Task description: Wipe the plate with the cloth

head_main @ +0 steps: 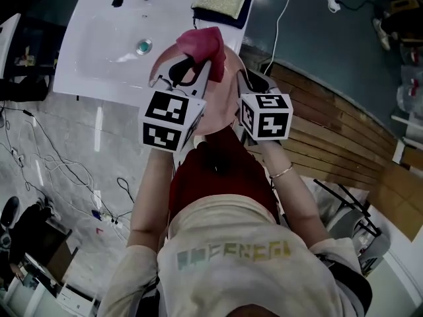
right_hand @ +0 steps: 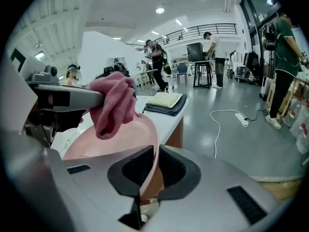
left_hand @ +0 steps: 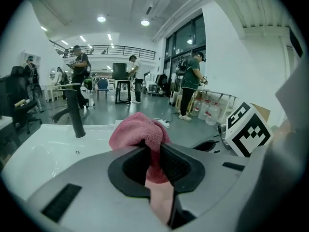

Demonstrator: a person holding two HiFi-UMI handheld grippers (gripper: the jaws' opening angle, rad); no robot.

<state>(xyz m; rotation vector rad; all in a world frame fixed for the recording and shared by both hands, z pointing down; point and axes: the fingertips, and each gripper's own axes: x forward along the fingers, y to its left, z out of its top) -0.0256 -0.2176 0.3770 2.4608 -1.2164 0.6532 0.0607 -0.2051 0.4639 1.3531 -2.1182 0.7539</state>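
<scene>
Pinching cloth (left_hand: 137,132): left hand-held gripper (left_hand: 154,151); right hand-held gripper (right_hand: 155,167) clamps plate (right_hand: 117,144) rim

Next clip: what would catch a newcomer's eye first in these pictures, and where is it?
The red cloth, bunched and clamped in the left gripper, stands out at centre, held over the face of the pink plate. The right gripper pinches that plate by its rim, tilted, by the front edge of the white sink.
</scene>
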